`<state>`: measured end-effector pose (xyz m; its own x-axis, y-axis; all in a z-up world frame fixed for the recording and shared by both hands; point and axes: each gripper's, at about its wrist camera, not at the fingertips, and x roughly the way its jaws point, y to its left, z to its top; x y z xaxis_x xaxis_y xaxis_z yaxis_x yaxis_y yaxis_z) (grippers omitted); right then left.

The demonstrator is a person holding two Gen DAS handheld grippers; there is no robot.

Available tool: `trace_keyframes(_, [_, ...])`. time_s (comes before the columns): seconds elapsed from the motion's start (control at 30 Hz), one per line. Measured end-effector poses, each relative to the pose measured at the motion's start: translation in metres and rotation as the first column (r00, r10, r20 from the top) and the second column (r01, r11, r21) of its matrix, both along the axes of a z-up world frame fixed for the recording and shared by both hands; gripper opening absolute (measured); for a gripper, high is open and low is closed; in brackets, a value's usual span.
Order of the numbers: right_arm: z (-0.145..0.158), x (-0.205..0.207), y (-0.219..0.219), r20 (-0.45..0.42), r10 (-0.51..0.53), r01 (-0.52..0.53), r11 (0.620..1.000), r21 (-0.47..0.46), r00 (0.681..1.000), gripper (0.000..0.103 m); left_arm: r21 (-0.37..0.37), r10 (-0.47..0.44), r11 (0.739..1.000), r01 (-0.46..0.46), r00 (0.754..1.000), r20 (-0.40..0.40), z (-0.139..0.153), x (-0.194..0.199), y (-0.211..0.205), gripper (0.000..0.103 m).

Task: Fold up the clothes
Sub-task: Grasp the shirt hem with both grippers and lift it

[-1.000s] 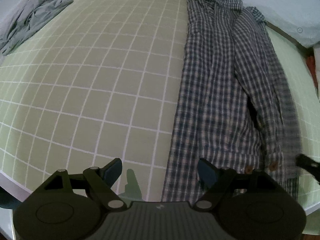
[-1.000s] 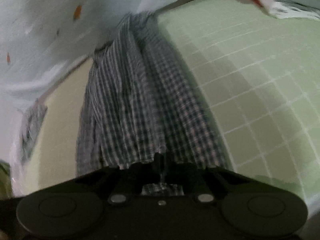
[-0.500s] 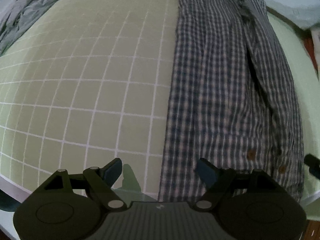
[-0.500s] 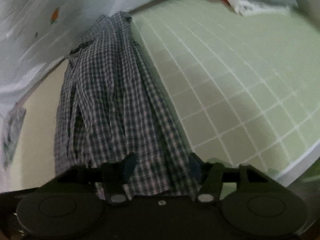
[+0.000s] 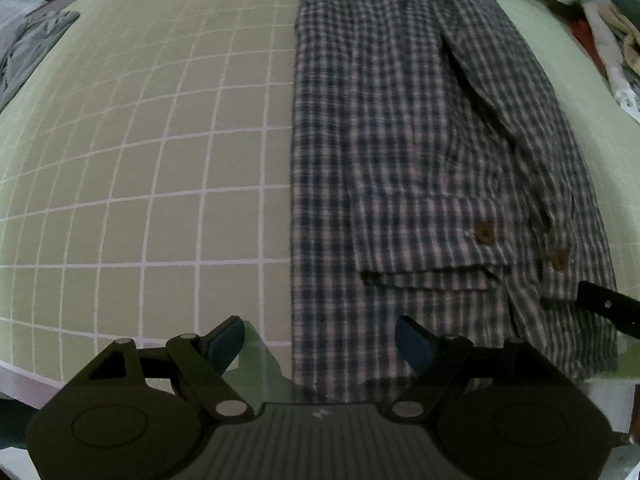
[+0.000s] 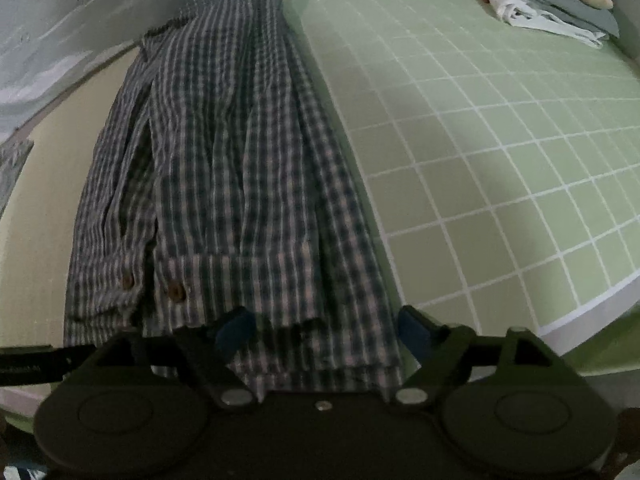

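The checked shirt [image 5: 420, 168] lies flat on the green gridded surface [image 5: 160, 160], folded lengthwise into a long narrow strip with the sleeves laid in along its length; the collar end is at the far side and the hem end is nearest both tongs. The left tongs [image 5: 320, 340] stand apart over the hem's left edge, one finger above bare mat, the other above cloth, with nothing pressed between the pads. The right tongs [image 6: 326, 330] are opening; the hem corner lies under and between the fingers, but the pads do not press it. The fabric appears thin, light and fully limp: expect it to sag, crease and trail when lifted, and the stacked layers to slide apart unless all are pinched together. The small brown buttons [image 6: 176, 291] near the cuffs are hard points; avoid clamping on them. Recommended hold: both hem corners, one per tongs, pinching through every layer at the edge, then carry the hem toward the collar. A stack of folded clothes [image 6: 560, 4] rests at the far corner, well apart.
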<state>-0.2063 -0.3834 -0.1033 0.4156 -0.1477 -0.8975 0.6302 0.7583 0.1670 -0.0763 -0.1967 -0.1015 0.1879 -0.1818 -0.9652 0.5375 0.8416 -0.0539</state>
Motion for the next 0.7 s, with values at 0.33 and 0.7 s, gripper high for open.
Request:
trace_keyframes(0.33, [-0.002, -0.006, 0.022, -0.056, 0.11, -0.114, 0.991, -0.072, 0.992, 0.08, -0.035, -0.087, 0.996, 0.088, 0.996, 0.02, 0.005, -0.041, 0.004, 0.062])
trace_keyframes(0.7, [0.028, -0.001, 0.009, 0.109, 0.141, -0.145, 0.989, 0.024, 0.984, 0.005, -0.285, 0.013, 0.957, -0.048, 0.992, -0.126, 0.022, -0.016, 0.013, 0.005])
